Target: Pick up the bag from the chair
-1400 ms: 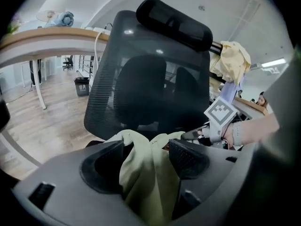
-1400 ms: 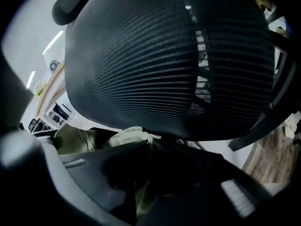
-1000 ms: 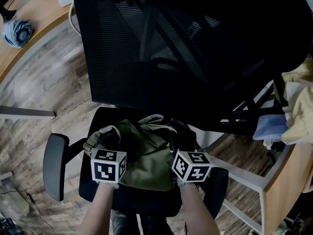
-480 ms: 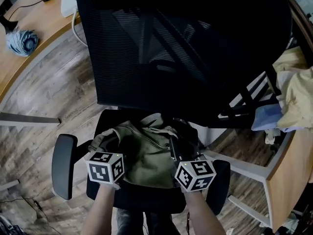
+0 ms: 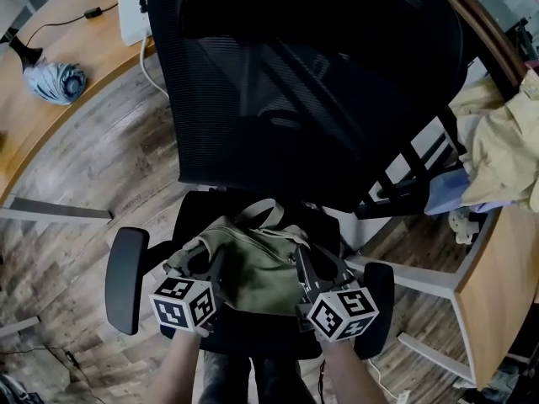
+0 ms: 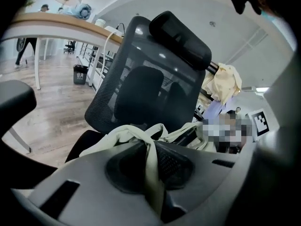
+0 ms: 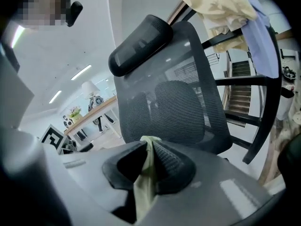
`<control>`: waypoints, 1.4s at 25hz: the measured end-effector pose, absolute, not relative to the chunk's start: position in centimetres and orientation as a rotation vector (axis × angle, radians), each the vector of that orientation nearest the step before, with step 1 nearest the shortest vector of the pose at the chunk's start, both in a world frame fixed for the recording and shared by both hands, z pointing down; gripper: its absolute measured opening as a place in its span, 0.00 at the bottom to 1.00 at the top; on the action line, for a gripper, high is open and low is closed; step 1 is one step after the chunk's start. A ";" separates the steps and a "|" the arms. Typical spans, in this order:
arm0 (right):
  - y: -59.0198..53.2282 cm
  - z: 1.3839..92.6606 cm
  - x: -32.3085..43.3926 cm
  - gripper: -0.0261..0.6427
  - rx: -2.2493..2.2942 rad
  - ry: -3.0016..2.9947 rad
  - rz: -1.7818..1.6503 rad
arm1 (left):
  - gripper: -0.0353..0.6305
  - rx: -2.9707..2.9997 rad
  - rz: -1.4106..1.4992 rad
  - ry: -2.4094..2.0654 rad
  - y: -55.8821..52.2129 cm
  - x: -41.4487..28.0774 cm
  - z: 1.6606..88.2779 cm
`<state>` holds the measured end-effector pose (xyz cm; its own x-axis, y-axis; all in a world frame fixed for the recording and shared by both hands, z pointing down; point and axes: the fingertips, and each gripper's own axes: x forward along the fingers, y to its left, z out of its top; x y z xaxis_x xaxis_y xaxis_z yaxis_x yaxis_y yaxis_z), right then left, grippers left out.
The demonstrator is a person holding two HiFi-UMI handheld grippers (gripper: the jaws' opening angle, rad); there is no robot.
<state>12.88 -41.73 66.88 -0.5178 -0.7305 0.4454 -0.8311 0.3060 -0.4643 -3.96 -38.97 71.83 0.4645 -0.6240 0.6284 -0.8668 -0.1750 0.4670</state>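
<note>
An olive green bag hangs just over the seat of a black mesh office chair, held up at both ends. My left gripper is shut on a pale strap of the bag at the bag's left side. My right gripper is shut on another strap of the bag at its right side. A loop handle sticks up at the bag's far edge. The chair's mesh back and headrest rise behind the bag.
The chair's armrests flank the seat. A curved wooden desk with a folded blue umbrella lies at the left. Yellow and blue clothes hang over a rack by another desk at the right. Wood floor surrounds the chair.
Both grippers have drawn back toward me with the bag's straps in them. The bag has risen and bunched up between them, and the view has shifted so the chair sits lower.
</note>
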 end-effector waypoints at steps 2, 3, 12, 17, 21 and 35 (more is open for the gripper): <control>-41.2 66.4 12.9 0.11 1.463 -2.425 1.002 | 0.09 1.893 0.321 -1.224 -38.5 -3.9 71.2; -41.0 66.1 13.0 0.11 1.469 -2.432 1.006 | 0.09 1.905 0.311 -1.217 -38.3 -3.9 70.8; -38.7 62.5 13.2 0.11 1.498 -2.503 0.984 | 0.09 2.034 0.316 -1.179 -36.8 -2.7 67.2; -38.1 60.0 13.3 0.11 1.520 -2.534 0.961 | 0.09 2.076 0.316 -1.183 -36.8 -2.3 64.9; -37.9 57.9 13.4 0.11 1.526 -2.560 0.945 | 0.09 2.103 0.305 -1.192 -36.9 -2.2 62.8; -37.2 49.1 13.8 0.11 1.583 -2.636 0.917 | 0.08 2.251 0.324 -1.210 -37.5 -1.8 53.5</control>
